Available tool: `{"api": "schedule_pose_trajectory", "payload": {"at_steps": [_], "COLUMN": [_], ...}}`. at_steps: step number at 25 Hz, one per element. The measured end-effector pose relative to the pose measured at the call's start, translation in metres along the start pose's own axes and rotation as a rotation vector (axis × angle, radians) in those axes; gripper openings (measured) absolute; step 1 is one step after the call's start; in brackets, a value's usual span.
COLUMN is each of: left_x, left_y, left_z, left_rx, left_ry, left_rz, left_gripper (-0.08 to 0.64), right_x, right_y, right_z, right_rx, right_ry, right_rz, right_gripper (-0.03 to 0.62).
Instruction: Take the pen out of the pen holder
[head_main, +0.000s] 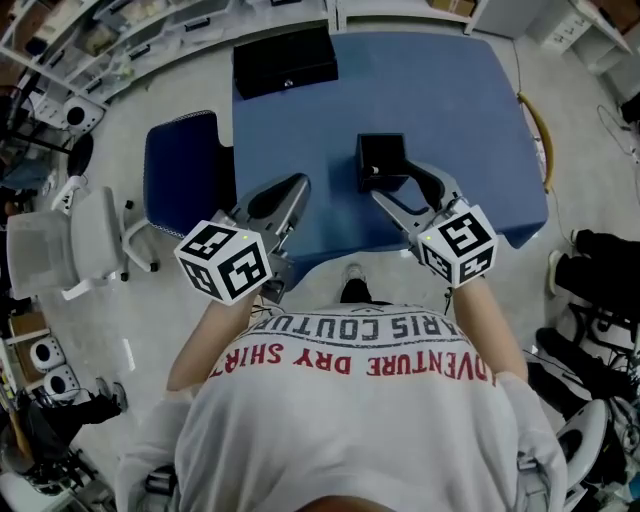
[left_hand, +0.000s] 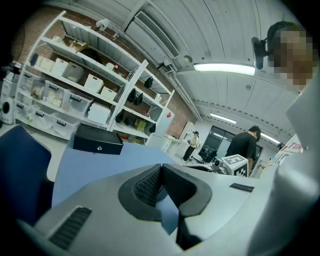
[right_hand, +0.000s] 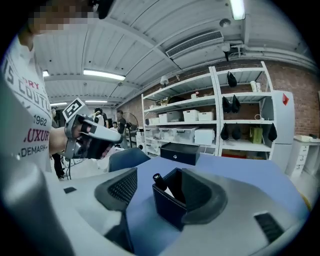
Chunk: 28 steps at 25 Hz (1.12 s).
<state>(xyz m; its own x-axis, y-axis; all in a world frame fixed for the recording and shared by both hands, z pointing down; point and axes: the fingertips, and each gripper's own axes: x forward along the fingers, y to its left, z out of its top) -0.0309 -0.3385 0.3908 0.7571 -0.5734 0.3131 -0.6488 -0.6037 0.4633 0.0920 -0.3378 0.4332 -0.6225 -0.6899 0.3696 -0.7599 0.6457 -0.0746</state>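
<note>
Black pen holder (right_hand: 167, 210) is sitting on the blue table (head_main: 450, 100), pen (right_hand: 158, 180) leaning inside. Likely approach step: right hand-held gripper (head_main: 398, 183) is hovering just beside it, jaws apart, empty. The left hand-held gripper (head_main: 298, 188) is idling, jaws together. Next needing jaws straddling the pen top.

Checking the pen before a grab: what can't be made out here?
Pen: right gripper view shows only its tip; the holder hides the rest.
Pen, head view: too small and dark inside the holder.
Holder's right side: right gripper view, behind the right pad.
</note>
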Motion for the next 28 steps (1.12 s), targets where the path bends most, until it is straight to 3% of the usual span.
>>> {"api": "schedule_pose_trajectory", "payload": {"at_steps": [5,12,28], "left_x": [0.001,-0.004,-0.018], "left_y": [0.010,0.024,0.031], "left_z": [0.000,0.004,0.006], "left_rx": [-0.033,-0.035,-0.028], "left_ry": [-0.009,-0.024,-0.061], "left_rz": [0.014,0.044,0.063], "left_gripper": [0.032,0.032,0.032], "right_x": [0.021,0.045,0.053], "right_y": [-0.002,0.004,0.008], "right_z": [-0.004,-0.010,-0.024], "right_rx": [-0.023,-0.138,-0.135], "right_ry": [0.037,0.128,0.183], "right_rz": [0.014,0.022,0.015], "right_gripper": [0.225,0.182,0.100]}}
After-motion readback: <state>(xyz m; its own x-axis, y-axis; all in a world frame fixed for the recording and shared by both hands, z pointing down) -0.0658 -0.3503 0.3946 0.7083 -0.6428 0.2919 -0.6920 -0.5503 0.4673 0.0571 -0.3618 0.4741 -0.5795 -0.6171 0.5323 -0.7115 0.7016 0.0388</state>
